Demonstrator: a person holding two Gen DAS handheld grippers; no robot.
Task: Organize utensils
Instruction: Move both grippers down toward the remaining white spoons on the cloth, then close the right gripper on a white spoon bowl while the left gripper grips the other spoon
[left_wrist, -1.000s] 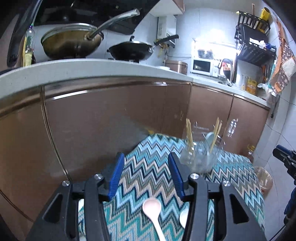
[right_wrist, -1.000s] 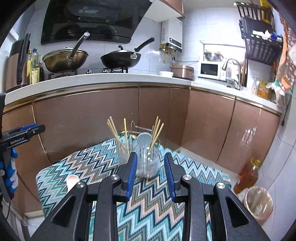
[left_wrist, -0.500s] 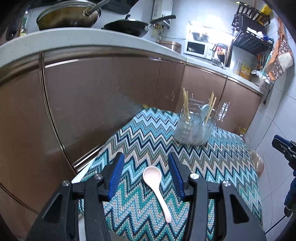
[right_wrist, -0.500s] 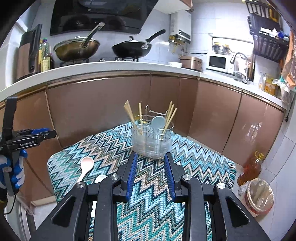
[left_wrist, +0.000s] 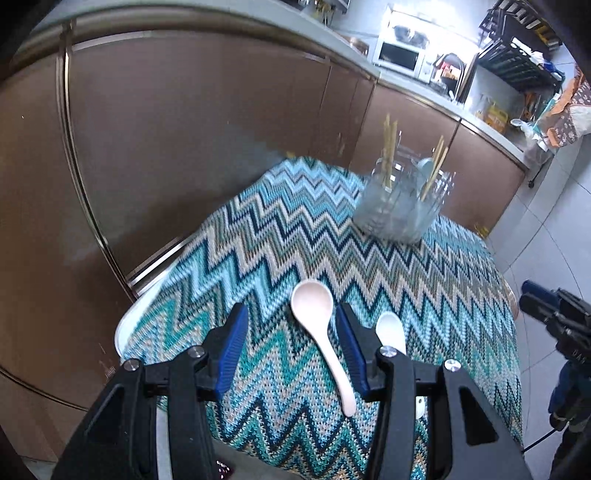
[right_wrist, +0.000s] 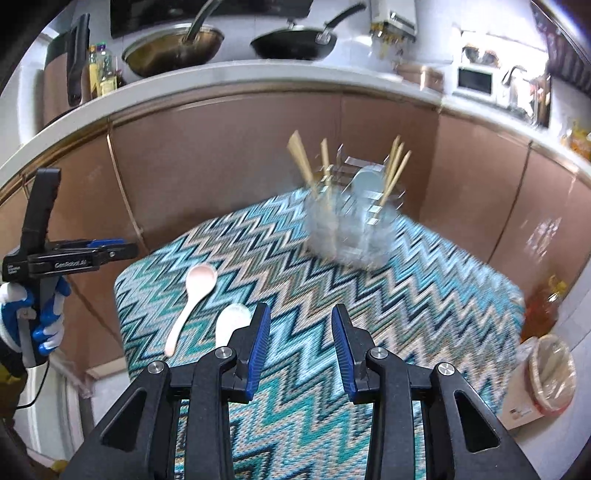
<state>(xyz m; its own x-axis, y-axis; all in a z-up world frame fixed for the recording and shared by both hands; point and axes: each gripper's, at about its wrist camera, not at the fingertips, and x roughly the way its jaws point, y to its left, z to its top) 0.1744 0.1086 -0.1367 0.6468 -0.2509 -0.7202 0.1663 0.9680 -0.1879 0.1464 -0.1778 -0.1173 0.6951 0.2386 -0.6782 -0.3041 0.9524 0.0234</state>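
A pale pink spoon (left_wrist: 321, 332) lies on the zigzag-patterned table (left_wrist: 295, 229), and a white spoon (left_wrist: 391, 332) lies just right of it. My left gripper (left_wrist: 288, 343) is open and empty, above the table with the pink spoon's handle between its fingers. Both spoons also show in the right wrist view, pink (right_wrist: 192, 295) and white (right_wrist: 231, 321). My right gripper (right_wrist: 300, 345) is open and empty above the table's near side. A clear utensil holder (right_wrist: 351, 229) with chopsticks and a light blue spoon stands at the far side; it also shows in the left wrist view (left_wrist: 400, 206).
Brown cabinet fronts (left_wrist: 184, 129) run close behind the table under a counter with pans (right_wrist: 173, 48). A bin (right_wrist: 552, 373) and an oil bottle (right_wrist: 543, 306) stand on the floor to the right. The right gripper appears at the left view's edge (left_wrist: 554, 317).
Both grippers have tilted down and pulled back toward the table's near side. The spoons have come into view; the pink one now lies between my left gripper's fingers.
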